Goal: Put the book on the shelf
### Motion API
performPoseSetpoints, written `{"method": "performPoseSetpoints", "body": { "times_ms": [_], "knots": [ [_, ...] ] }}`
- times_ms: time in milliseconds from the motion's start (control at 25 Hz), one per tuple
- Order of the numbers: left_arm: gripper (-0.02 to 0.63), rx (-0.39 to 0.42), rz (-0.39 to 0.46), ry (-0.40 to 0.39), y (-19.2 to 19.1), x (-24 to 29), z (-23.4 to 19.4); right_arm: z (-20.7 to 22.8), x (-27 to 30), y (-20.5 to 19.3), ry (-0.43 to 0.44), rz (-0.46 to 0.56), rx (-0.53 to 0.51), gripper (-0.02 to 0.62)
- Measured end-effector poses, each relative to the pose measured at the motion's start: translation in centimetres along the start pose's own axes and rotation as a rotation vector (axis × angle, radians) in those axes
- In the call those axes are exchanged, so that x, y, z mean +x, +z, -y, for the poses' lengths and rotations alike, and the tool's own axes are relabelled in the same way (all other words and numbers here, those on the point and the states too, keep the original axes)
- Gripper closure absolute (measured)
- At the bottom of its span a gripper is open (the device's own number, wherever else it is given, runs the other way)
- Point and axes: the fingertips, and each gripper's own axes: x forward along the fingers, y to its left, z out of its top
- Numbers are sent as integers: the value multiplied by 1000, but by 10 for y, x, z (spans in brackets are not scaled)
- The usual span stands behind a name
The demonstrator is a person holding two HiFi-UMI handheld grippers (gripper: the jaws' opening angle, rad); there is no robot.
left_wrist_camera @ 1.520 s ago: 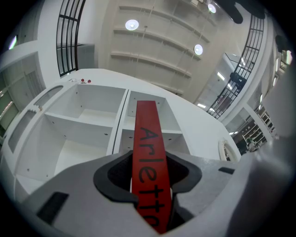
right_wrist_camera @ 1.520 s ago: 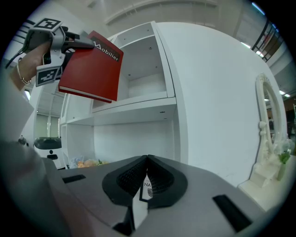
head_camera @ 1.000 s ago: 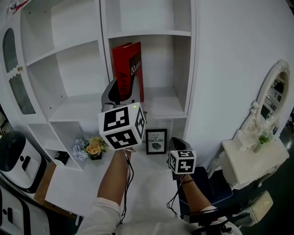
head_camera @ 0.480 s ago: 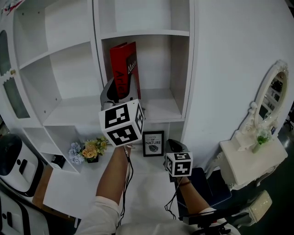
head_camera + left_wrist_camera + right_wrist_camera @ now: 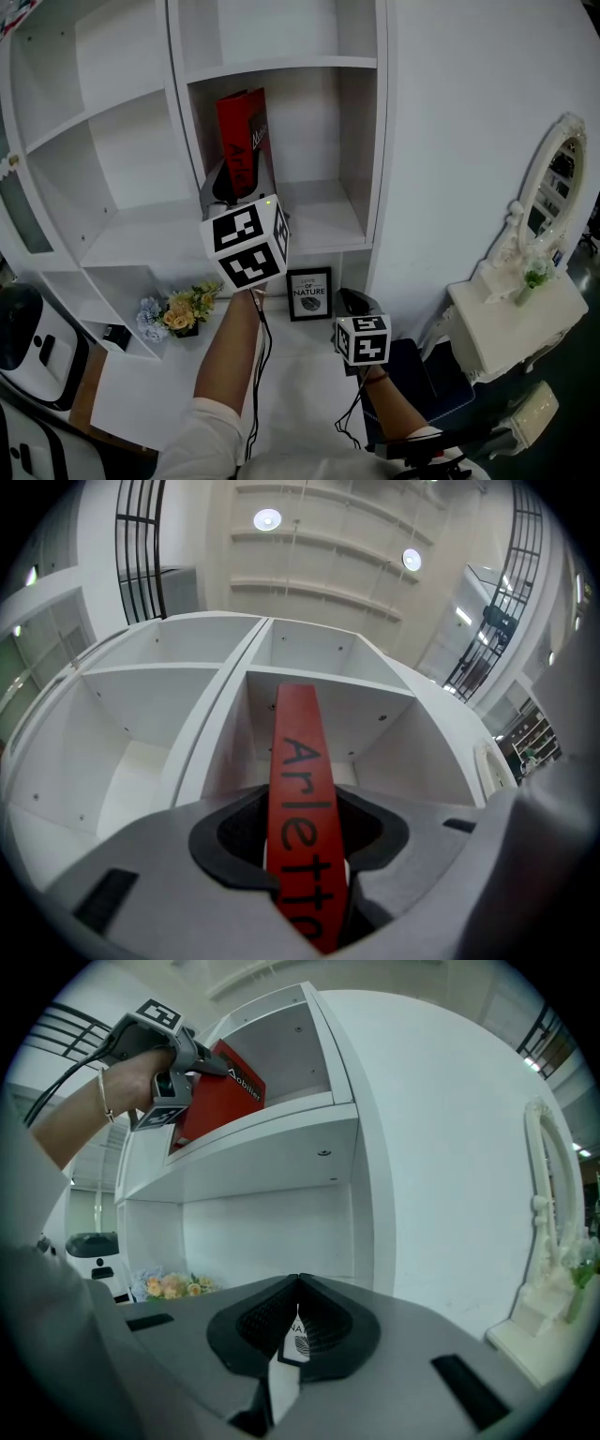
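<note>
Grip on book (image 5: 240, 139) by left hand-held gripper (image 5: 228, 185): jaws spread wide across the red spine at its lower end, pads pressed to both covers (black lettering up the spine, per the left gripper view). Held low, presumably to leave the upper part free to enter first and to keep the volume near upright.

Location of book: inside the right-hand compartment of the shelf (image 5: 323, 214), close to that compartment's left wall, at 11 o'clock from the framed picture (image 5: 308, 292) one level below. No telling of contact between bottom edge and shelf board, as that edge is hidden behind the jaws. Judged as placement in hand, release not yet made.

Right hand-held gripper (image 5: 352, 302): jaws drawn together to a sliver, nothing gripped. Positioned low over the counter (image 5: 141, 398), just beside the framed picture at its 3 o'clock and aimed toward it. Presumably kept down there as not needed for a one-handed placement.

Flowers (image 5: 178, 307) at 9 o'clock of the frame, under the shelf. Neither item in the book's path.

Risk judged: toppling on release unless leaned against the left wall or set square on the board.
</note>
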Motion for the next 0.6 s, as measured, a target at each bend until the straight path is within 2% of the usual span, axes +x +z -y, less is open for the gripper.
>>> {"method": "performPoseSetpoints", "body": {
  "times_ms": [600],
  "knots": [
    [431, 22, 4, 8, -8, 15, 0, 16, -4, -18, -31, -34, 36, 574]
  ]
}}
